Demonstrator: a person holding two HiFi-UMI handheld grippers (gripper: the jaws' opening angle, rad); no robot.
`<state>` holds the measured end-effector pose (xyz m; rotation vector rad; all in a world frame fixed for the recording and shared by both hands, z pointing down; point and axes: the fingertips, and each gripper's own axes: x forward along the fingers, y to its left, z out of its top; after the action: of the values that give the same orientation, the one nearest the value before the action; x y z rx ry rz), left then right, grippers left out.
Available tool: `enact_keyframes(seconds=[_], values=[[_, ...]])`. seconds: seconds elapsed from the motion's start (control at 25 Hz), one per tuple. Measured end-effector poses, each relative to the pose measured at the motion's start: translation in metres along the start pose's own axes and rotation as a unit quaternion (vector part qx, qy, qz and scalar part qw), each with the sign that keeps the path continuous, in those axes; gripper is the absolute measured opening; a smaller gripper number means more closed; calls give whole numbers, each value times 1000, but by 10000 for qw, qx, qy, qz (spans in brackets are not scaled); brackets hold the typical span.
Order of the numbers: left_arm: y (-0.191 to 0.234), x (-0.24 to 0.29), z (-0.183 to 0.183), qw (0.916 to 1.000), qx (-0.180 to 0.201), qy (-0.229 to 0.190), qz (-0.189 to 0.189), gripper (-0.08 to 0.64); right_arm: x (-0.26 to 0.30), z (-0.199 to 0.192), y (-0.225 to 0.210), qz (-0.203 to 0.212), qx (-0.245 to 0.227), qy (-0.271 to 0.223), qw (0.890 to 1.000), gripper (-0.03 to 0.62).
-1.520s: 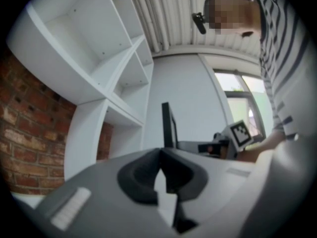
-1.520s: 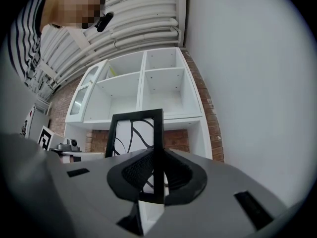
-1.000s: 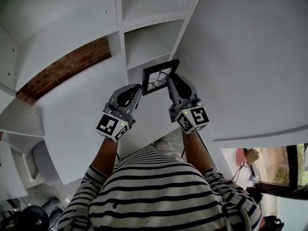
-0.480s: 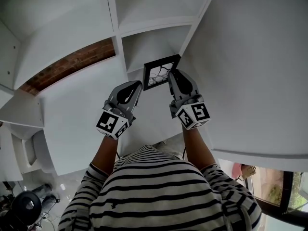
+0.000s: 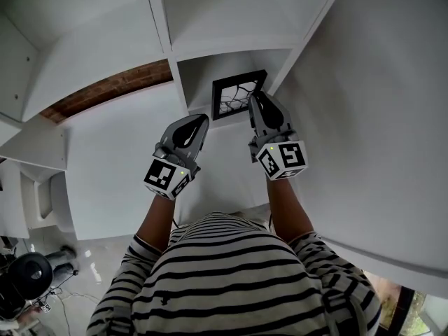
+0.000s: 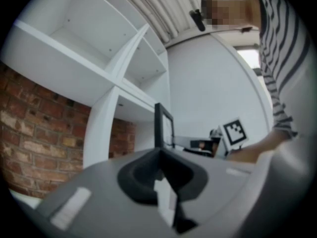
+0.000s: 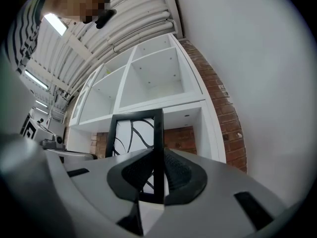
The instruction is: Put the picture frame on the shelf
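One edge of the picture frame is pinched in my right hand-held gripper at the mouth of the shelf. My left hand-held gripper is closed, empty, outside the shelf. So held, the frame may pivot and hit the shelf wall.

Open shelf compartment behind the picture frame, free room above the frame, upright divider just left of it, white side panel just right of it, beside the right gripper.
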<state>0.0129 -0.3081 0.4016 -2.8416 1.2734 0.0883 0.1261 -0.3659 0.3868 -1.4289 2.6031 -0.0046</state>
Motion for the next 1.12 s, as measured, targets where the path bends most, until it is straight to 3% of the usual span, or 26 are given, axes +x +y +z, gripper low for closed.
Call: enact_keyframes(seconds=[0.12,0.28,0.44,1.12], values=[[-34,-40,23,9999,-48,-85,-110,8,-39,22,32,-207,-85,-44,9997,61],[-41,-59,23,9998,-45,-47,-173,9,-46,22,50,-370,-216,-43,9991,61],[-74,-71,32,9996,-56,-4,-272,9,-72,39,54,-544,-370,-134,9977,61],[-68,-43,14,9994,-115,160,-299,8,-20,17,32,-715,-410,-221,9964,61]])
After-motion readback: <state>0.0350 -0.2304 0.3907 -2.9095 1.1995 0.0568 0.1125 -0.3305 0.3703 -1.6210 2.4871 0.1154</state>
